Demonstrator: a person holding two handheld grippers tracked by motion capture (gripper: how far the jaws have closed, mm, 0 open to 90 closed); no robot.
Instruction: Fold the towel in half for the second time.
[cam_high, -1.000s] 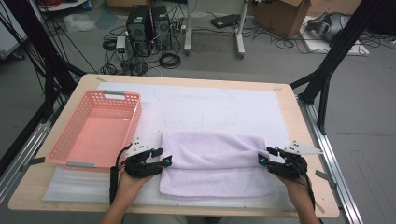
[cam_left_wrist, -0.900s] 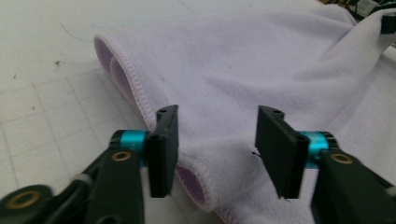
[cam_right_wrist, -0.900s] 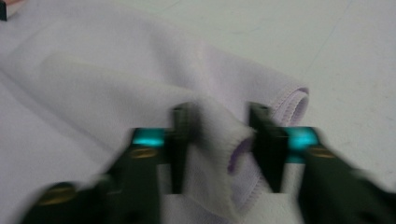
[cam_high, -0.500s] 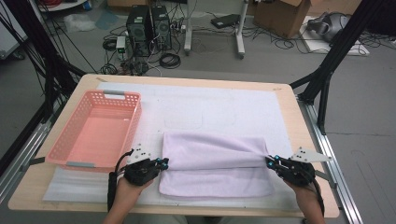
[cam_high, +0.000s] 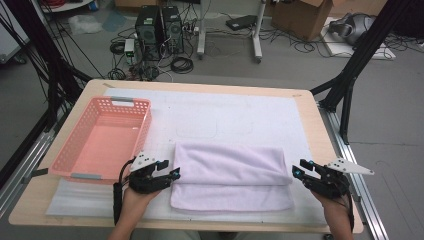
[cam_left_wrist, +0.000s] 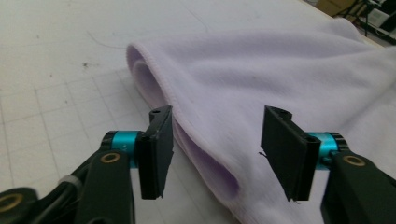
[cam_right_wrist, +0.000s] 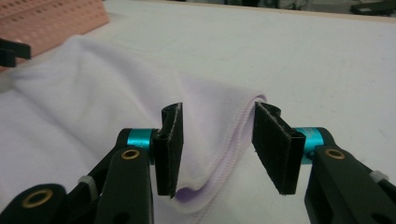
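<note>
Towel folded on table, left tool and right tool just released, seemingly clear of its ends.

Soft, fleecy lilac cloth towel on a matt white mat; perforated glossy plastic basket.

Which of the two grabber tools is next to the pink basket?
The left gripper, at the towel's left end; the basket sits just beyond it. The right gripper is at the towel's opposite end.
</note>
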